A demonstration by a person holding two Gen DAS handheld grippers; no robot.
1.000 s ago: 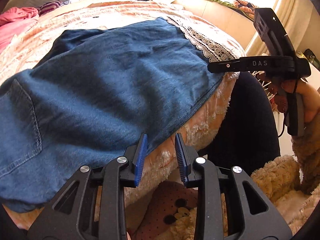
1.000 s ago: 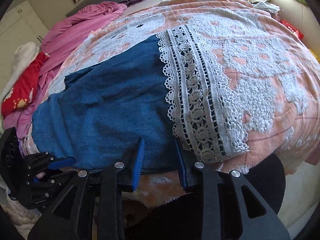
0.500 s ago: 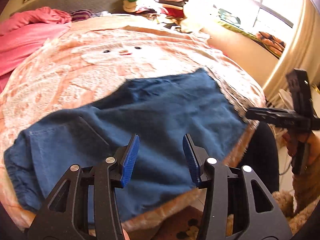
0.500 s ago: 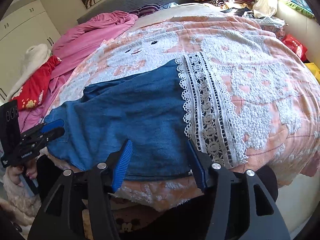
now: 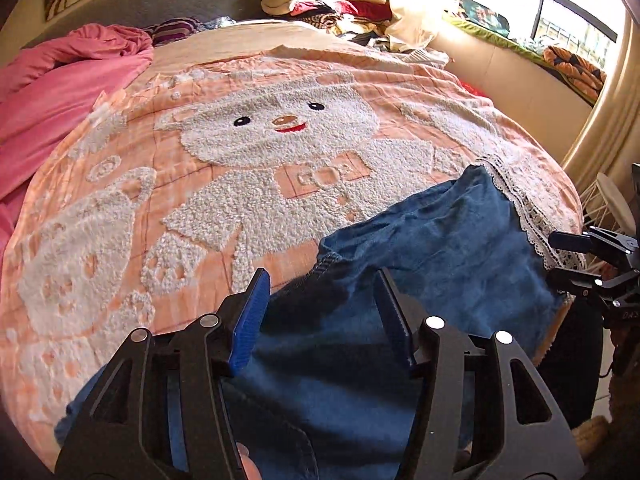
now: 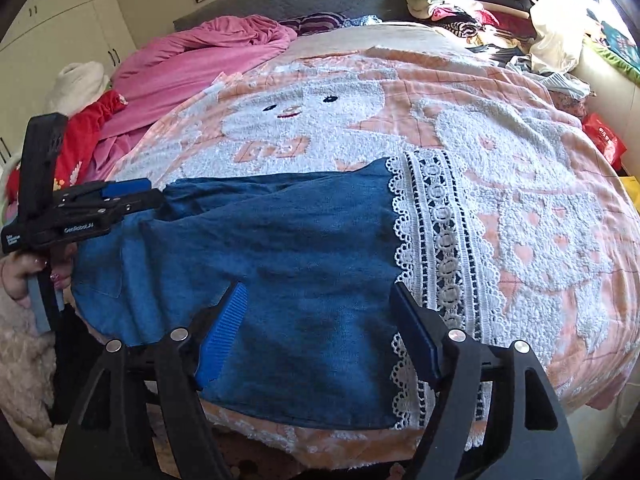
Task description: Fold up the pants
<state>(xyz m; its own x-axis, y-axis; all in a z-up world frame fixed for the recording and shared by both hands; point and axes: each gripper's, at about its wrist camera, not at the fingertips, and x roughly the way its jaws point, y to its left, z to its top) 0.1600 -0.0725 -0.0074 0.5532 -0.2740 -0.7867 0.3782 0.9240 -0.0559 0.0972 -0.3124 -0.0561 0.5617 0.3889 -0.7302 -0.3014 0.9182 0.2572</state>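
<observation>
Blue denim pants [image 6: 280, 248] with a white lace hem [image 6: 436, 240] lie flat near the bed's front edge, legs stacked, hem to the right. They also show in the left wrist view [image 5: 420, 280]. My left gripper [image 5: 320, 316] is open and hovers above the waist end, holding nothing; it also appears in the right wrist view [image 6: 120, 200]. My right gripper [image 6: 320, 328] is open and hovers above the hem end; it shows at the far right of the left wrist view [image 5: 576, 256].
The pants rest on an orange blanket [image 5: 200, 160] with a white bear pattern. A pink quilt [image 6: 208, 60] and red cloth [image 6: 84, 136] lie at the left. Piled clothes [image 6: 472, 4] sit at the back. A window ledge [image 5: 540, 52] runs along the right.
Both grippers have opened wider and lifted up and away from the pants' near edge. The views now take in the whole bed.
</observation>
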